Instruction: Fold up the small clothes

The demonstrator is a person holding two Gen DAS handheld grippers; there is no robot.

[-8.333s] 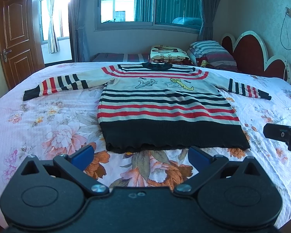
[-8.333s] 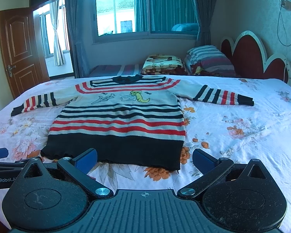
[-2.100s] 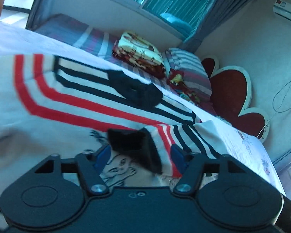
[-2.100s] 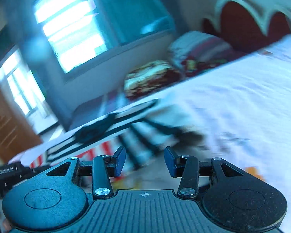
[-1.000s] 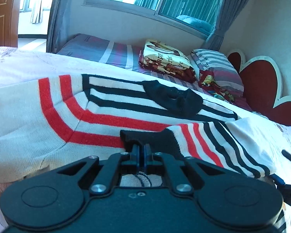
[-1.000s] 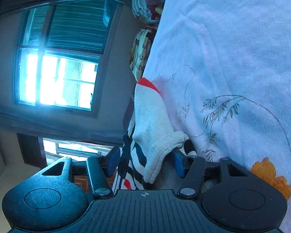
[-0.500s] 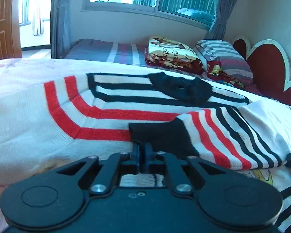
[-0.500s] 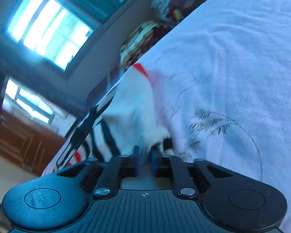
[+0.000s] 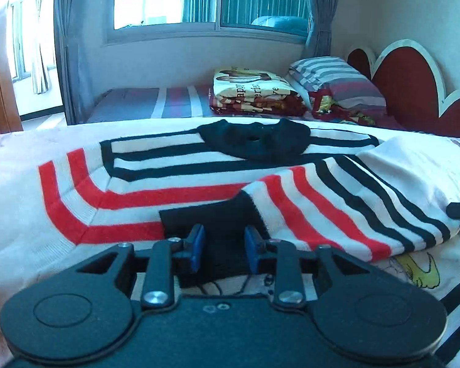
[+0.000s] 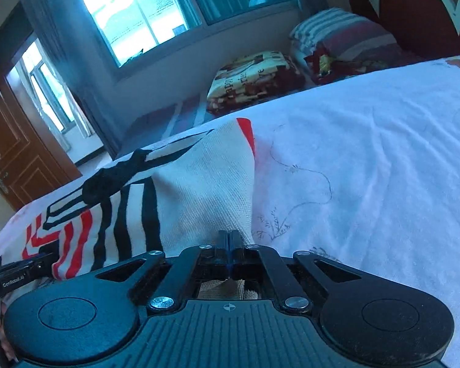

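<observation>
A striped knit sweater (image 9: 156,184) in cream, red and black lies flat on the bed, black collar (image 9: 254,142) at the far side. Its right sleeve (image 9: 337,205) is folded across the chest, with the black cuff (image 9: 211,217) lying between my left gripper's (image 9: 220,250) open blue pads. In the right wrist view my right gripper (image 10: 229,245) is shut on the cream fold of the sleeve (image 10: 205,190) at the sweater's right edge. The left gripper's tip (image 10: 18,271) shows at that view's left edge.
The bed has a pale floral sheet (image 10: 368,168). A folded printed blanket (image 9: 254,95) and a striped pillow (image 9: 337,82) lie beyond it, by a red headboard (image 9: 414,92). A window and curtains are behind. A wooden door (image 10: 18,153) stands at left.
My left gripper has opened and let go of the black cuff, which now lies on the chest. My right gripper stays shut on the sleeve fold and has levelled out.
</observation>
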